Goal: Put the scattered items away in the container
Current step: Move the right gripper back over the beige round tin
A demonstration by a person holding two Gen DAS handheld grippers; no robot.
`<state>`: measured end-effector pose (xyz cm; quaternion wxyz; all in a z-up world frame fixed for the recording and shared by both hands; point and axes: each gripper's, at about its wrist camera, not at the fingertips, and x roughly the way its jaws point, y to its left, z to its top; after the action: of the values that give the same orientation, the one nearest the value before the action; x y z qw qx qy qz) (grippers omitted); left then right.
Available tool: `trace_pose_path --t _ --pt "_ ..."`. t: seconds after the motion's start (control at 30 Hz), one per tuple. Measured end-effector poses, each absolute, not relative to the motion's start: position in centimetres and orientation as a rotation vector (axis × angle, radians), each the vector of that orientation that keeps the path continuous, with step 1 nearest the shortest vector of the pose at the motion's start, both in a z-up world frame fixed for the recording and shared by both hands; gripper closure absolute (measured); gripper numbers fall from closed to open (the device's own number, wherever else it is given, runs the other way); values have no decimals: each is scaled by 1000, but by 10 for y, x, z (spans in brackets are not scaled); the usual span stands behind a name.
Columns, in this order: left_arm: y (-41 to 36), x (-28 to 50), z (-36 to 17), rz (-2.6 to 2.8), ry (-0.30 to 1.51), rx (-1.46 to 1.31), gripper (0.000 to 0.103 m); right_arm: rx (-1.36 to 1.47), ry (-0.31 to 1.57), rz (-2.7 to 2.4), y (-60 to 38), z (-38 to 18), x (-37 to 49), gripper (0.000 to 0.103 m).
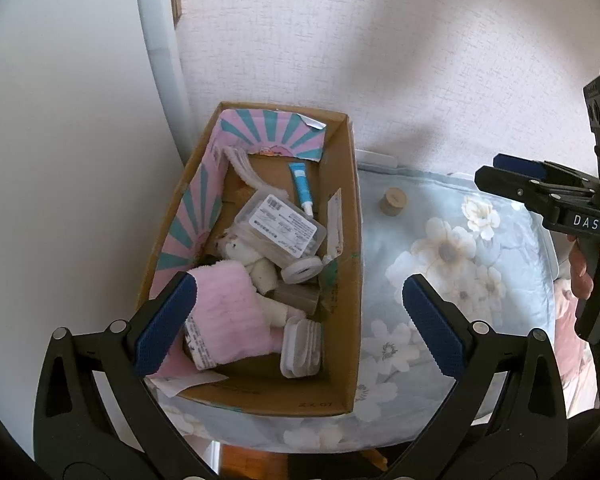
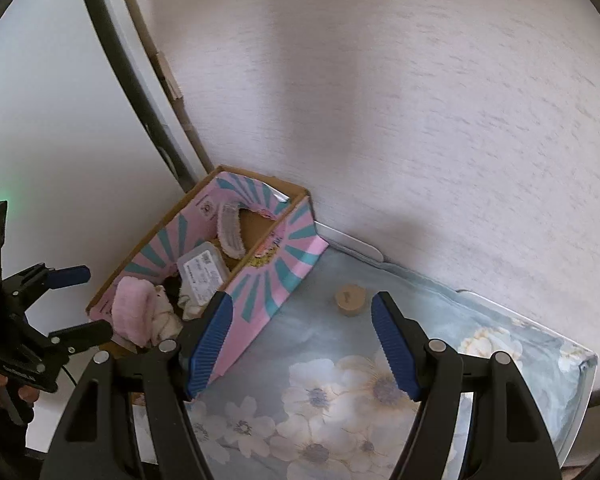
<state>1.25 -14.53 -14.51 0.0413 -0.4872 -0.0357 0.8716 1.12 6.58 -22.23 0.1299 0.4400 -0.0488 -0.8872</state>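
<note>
1. Wooden cork (image 2: 350,300): the one item outside the container, upright on the floral cloth (image 2: 340,392) covering the desk, near the far wall, just right of the cardboard box (image 2: 260,300).
2. Right tool (image 2: 302,344): spread wide, empty, cork beyond its tips. Risk: a short round piece may roll or tip if pinched off-centre.
3. Box: crowded with pink cloth (image 1: 228,312), plush toy (image 1: 248,260), plastic case (image 1: 284,226). Risk: the cork bounces off the pile.
4. Left tool (image 1: 304,324): spread, empty, over the box; may block the drop.
</note>
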Motion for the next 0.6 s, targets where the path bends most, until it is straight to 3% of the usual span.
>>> trace_pose_path --t 0.3,0.6 --pt "-146 17 -155 2665 -150 -1520 0 1302 -205 -2627 91 -246 23 35" --pt "-151 27 -168 2704 -219 -1487 0 1330 -193 -2670 102 -307 36 35"
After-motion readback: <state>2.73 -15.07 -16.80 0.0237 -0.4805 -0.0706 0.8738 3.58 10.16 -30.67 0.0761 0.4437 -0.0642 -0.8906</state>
